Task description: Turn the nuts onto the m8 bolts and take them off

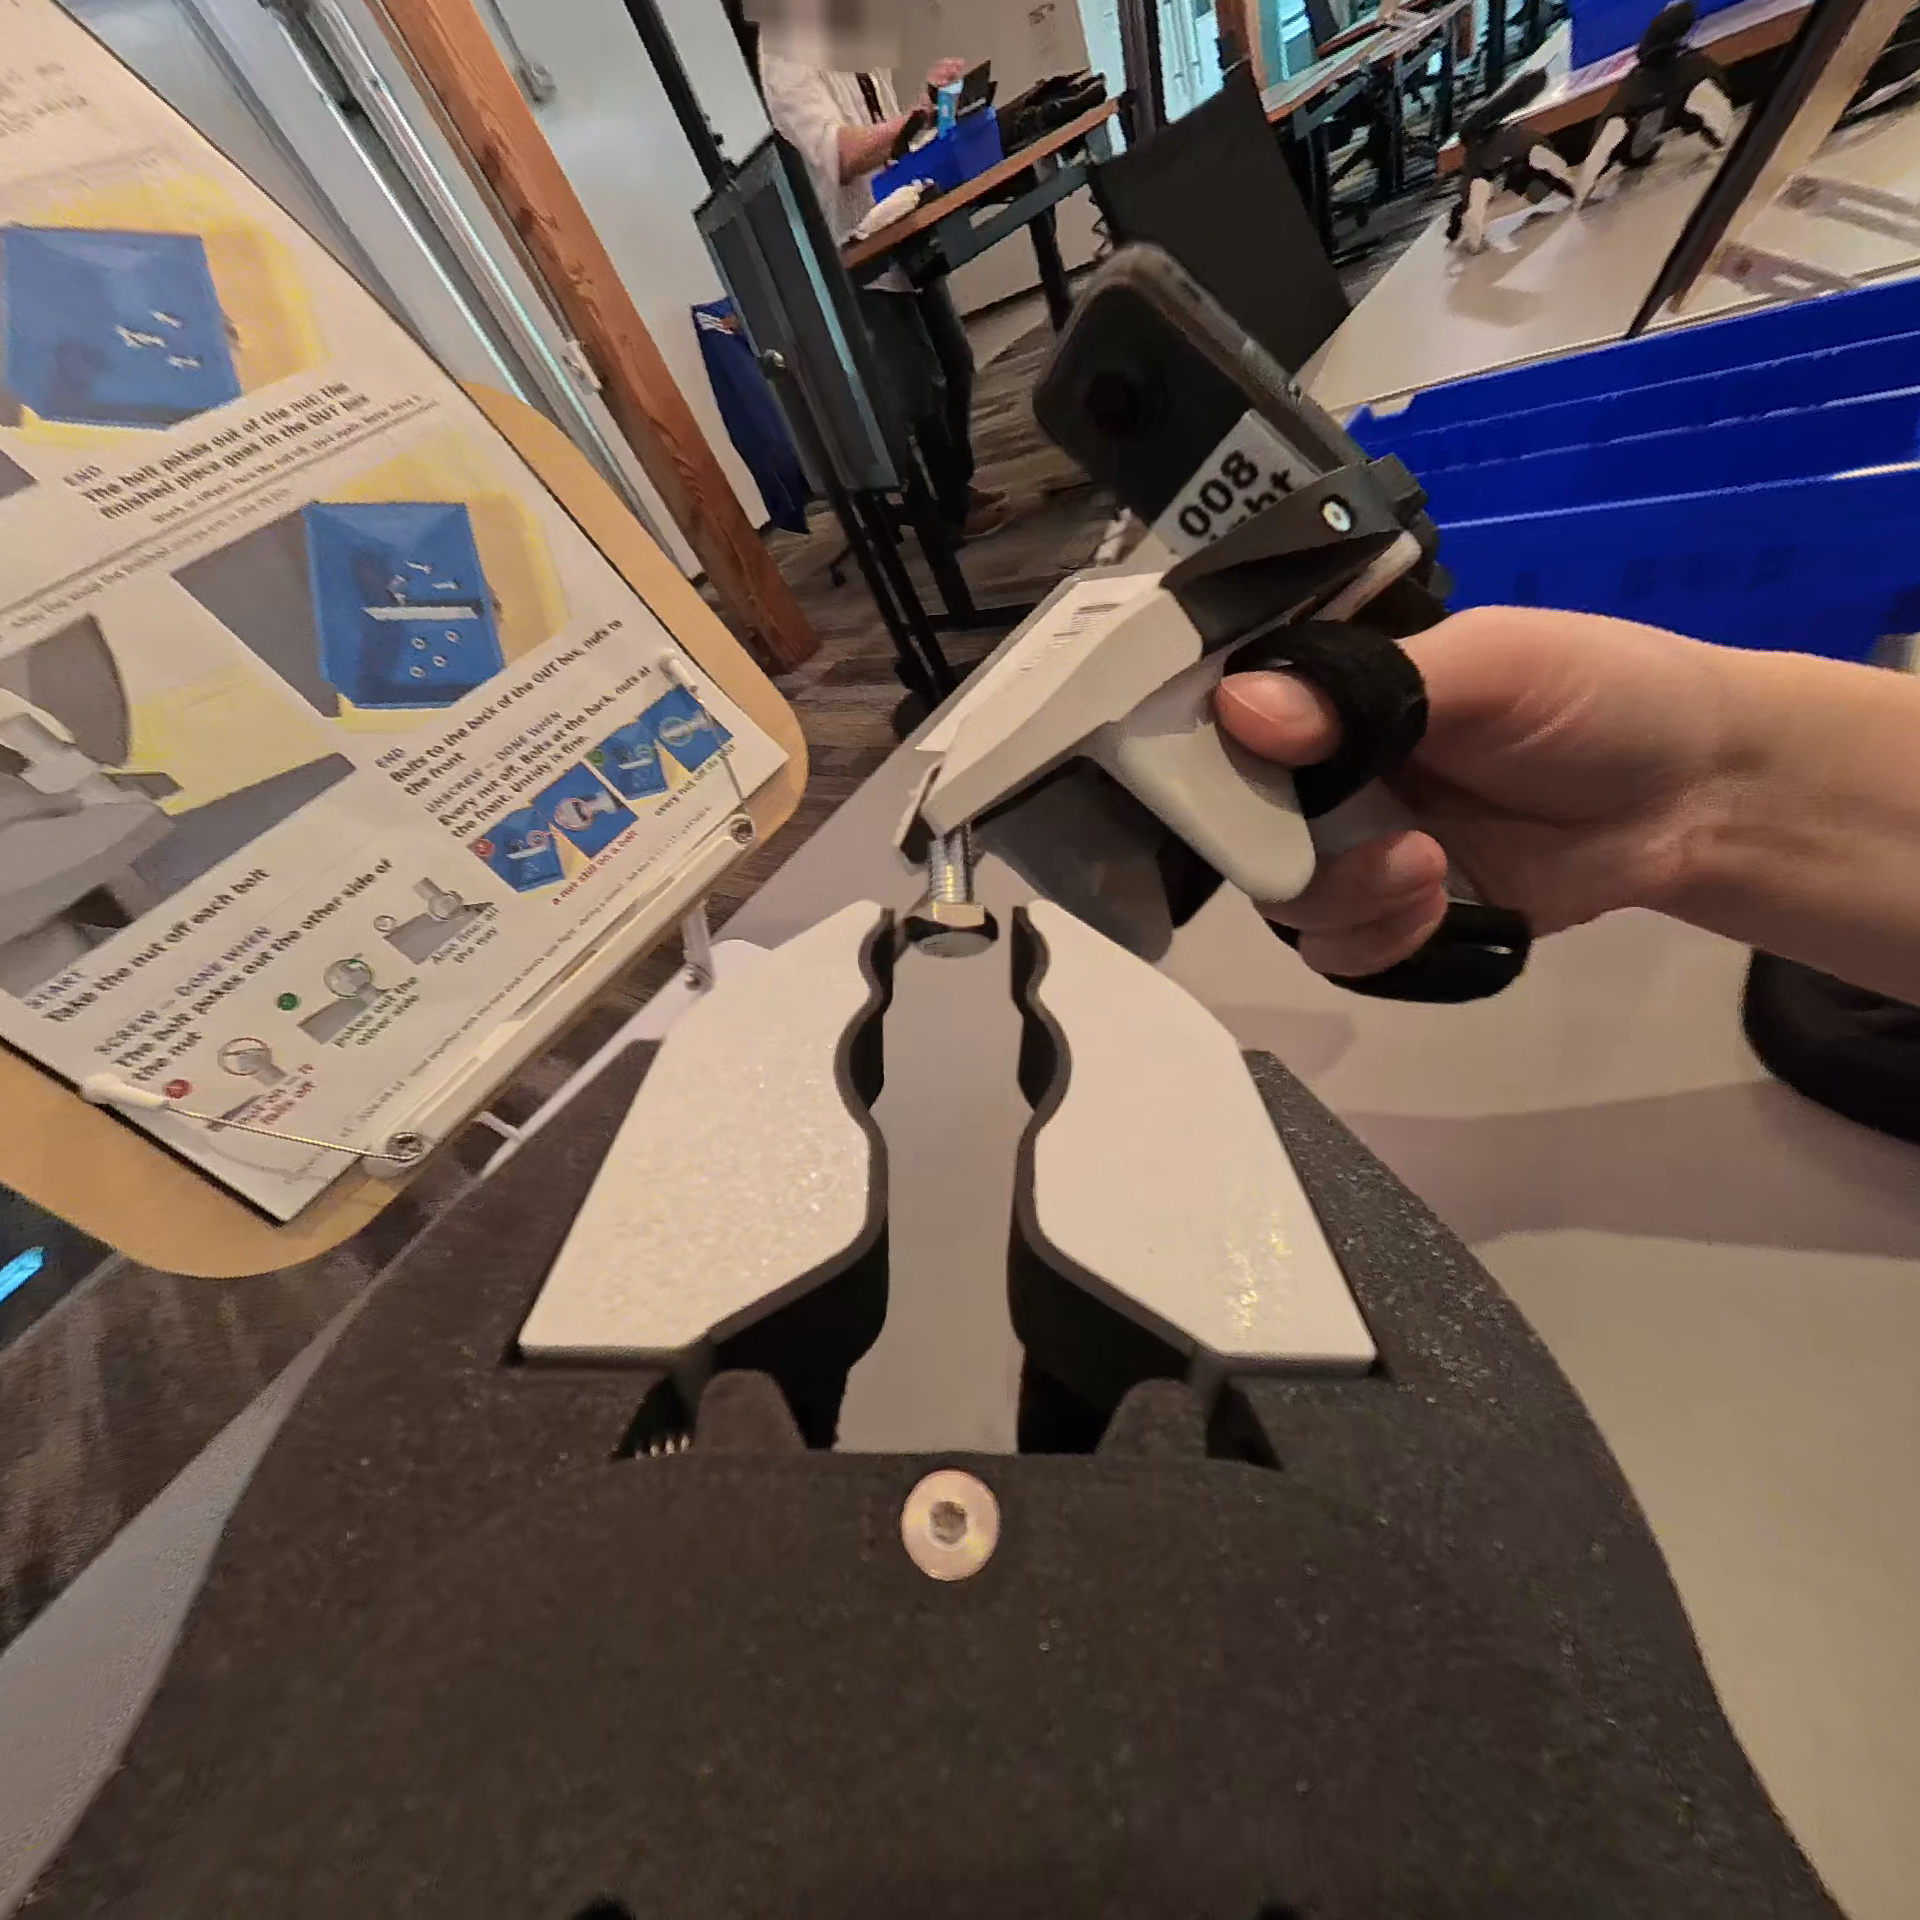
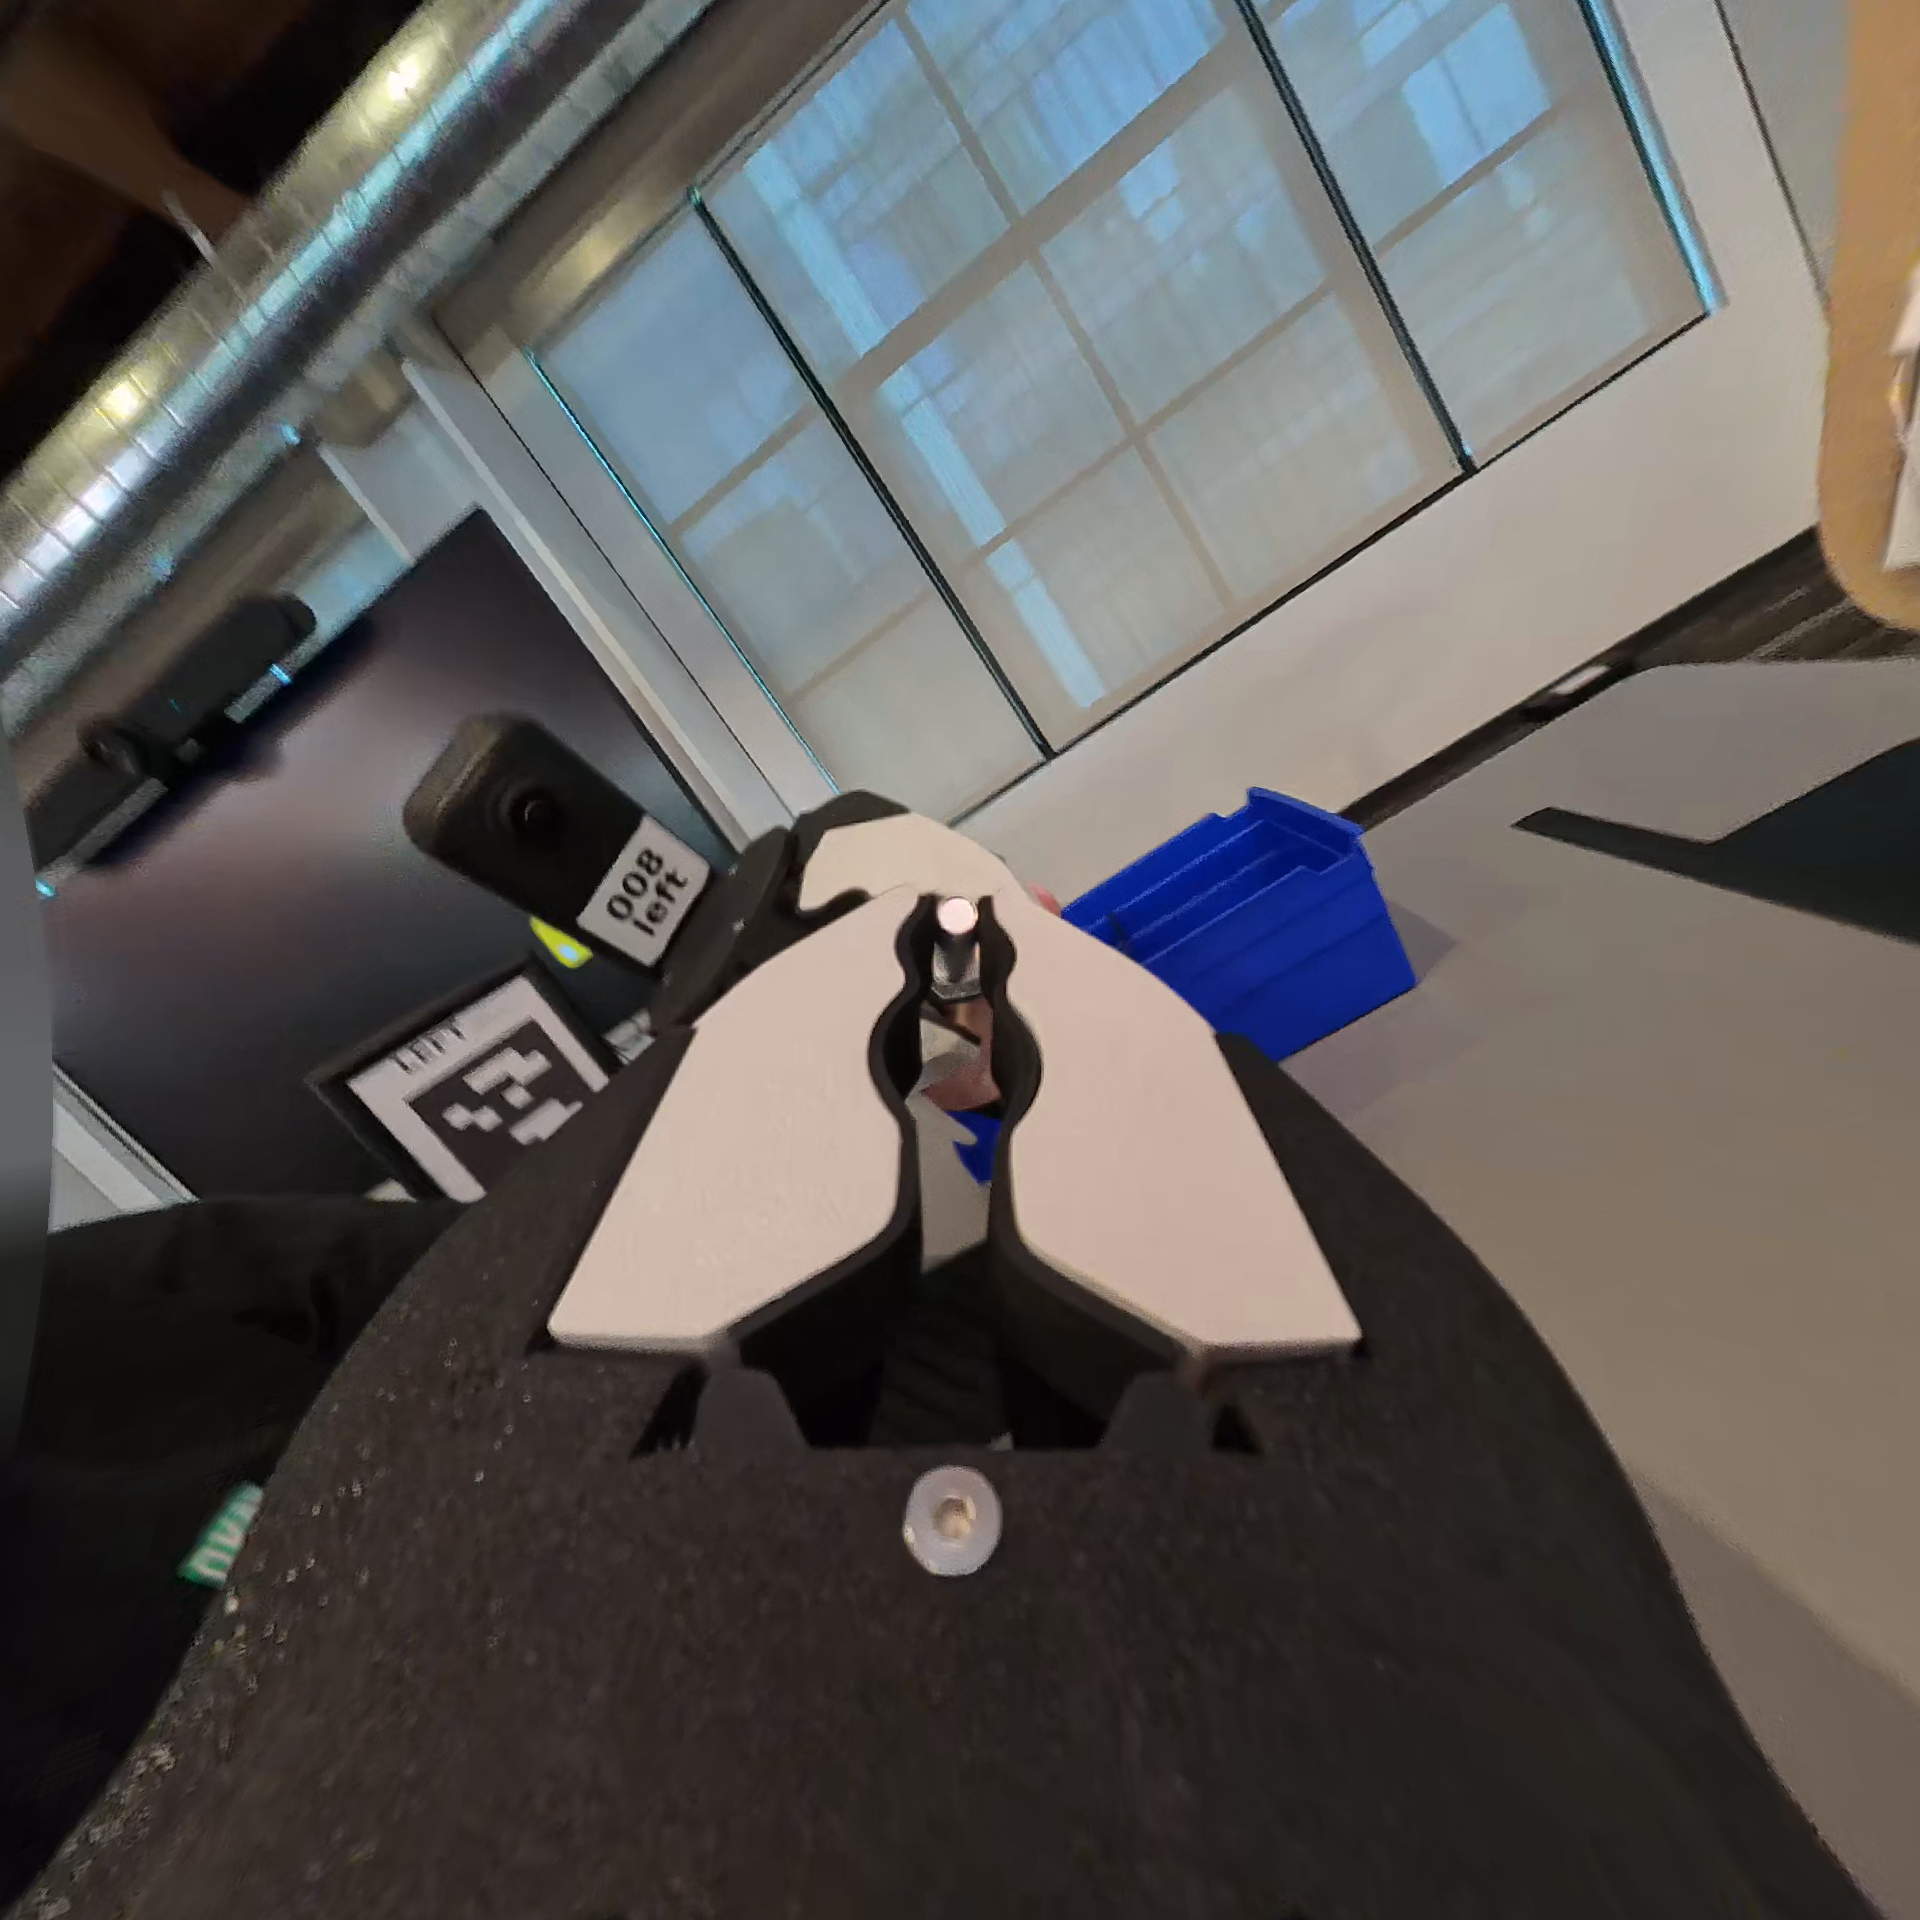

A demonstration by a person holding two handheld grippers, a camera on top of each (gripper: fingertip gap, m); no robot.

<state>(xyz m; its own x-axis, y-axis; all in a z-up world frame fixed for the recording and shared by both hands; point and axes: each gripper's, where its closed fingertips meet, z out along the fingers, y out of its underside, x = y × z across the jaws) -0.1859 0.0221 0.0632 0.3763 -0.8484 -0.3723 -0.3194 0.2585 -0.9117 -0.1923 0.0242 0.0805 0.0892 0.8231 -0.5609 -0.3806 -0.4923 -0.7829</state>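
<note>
The bolt (image 1: 950, 871) is pinched by its threaded shank in the right gripper (image 1: 935, 831) while its hex end sits between the narrowly parted fingertips of the left gripper (image 1: 948, 928); both should be kept coaxial during turning.

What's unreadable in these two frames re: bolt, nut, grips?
- Left wrist view: bolt upper threads hidden inside the right gripper; whether the hex piece is head or nut is unclear.
- Left gripper: pad contact with the hex hidden.
- Right wrist view: only the bolt end shows, blurred; the fingers hide the rest.
- Blue bin: contents not visible.
</note>
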